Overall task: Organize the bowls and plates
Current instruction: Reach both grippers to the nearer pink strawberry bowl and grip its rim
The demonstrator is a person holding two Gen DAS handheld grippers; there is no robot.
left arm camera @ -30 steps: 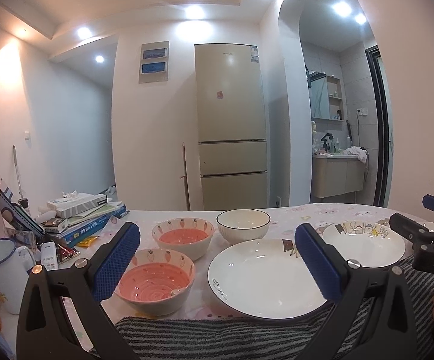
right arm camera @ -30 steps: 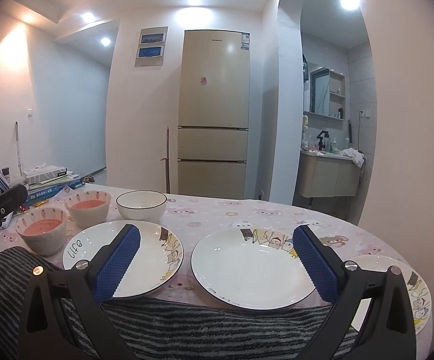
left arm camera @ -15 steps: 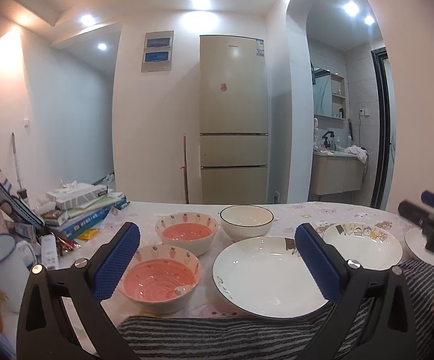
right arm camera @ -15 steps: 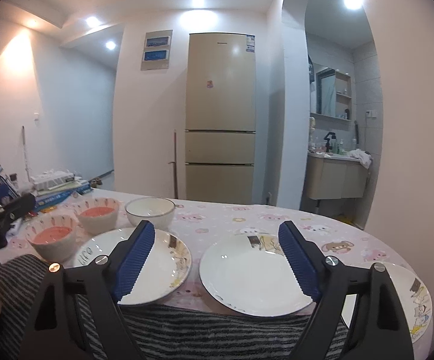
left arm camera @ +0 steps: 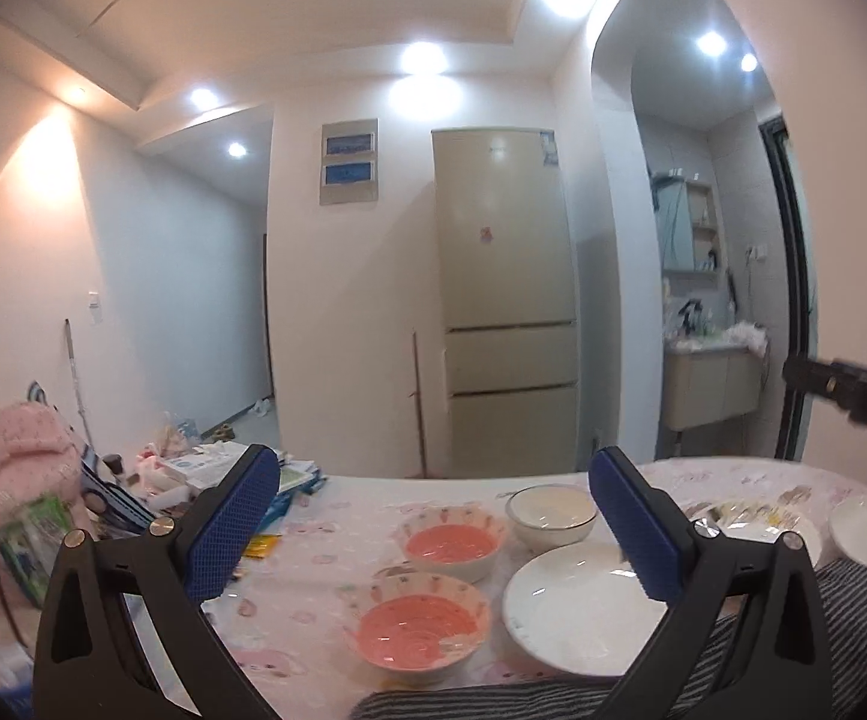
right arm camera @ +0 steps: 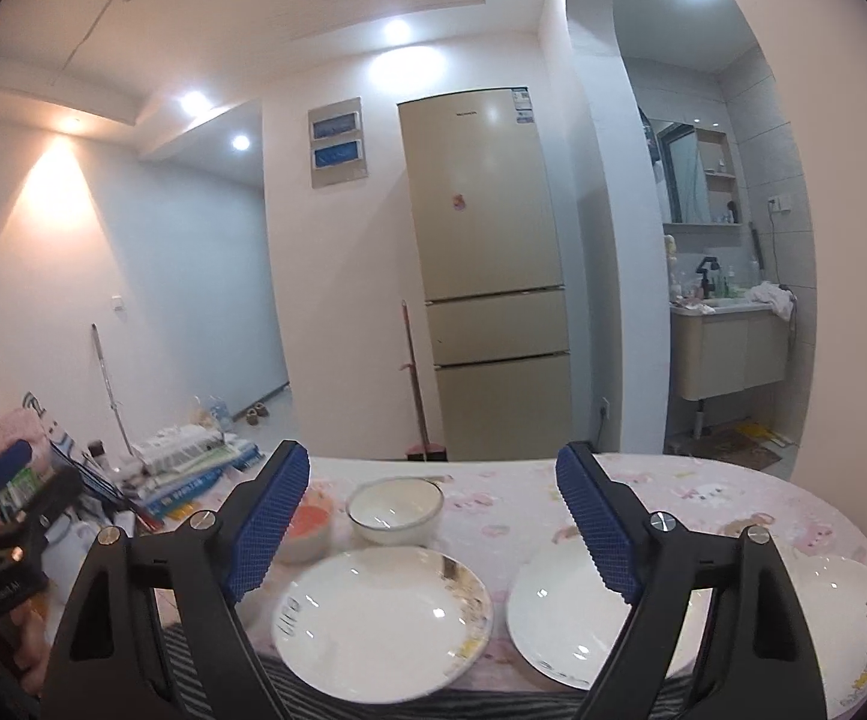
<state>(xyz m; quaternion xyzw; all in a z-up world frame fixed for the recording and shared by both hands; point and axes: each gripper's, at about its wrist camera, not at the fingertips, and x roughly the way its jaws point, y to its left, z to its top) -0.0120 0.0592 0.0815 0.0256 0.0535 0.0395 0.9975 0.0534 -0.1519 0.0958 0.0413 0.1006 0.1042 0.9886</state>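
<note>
On the pink-patterned table in the left wrist view stand a near pink bowl (left arm camera: 418, 630), a second pink bowl (left arm camera: 454, 543), a white bowl (left arm camera: 550, 516) and a white plate (left arm camera: 577, 606). My left gripper (left arm camera: 433, 522) hangs open above them, holding nothing. In the right wrist view, three white plates (right arm camera: 382, 618) (right arm camera: 559, 618) (right arm camera: 841, 618) lie in a row, with the white bowl (right arm camera: 394, 510) behind them. My right gripper (right arm camera: 433, 522) is open and empty, raised above the plates.
Books (left arm camera: 223, 468), a pink bag (left arm camera: 7, 462) and other clutter crowd the table's left end. A striped cloth (right arm camera: 313, 690) covers the near edge. A fridge (left arm camera: 505, 300) stands beyond the table. The other gripper (left arm camera: 853, 396) shows at the right edge.
Both grippers have risen, so the dishes now sit lower and smaller in each view. The right gripper's jaws have narrowed a little. No dish has moved.
</note>
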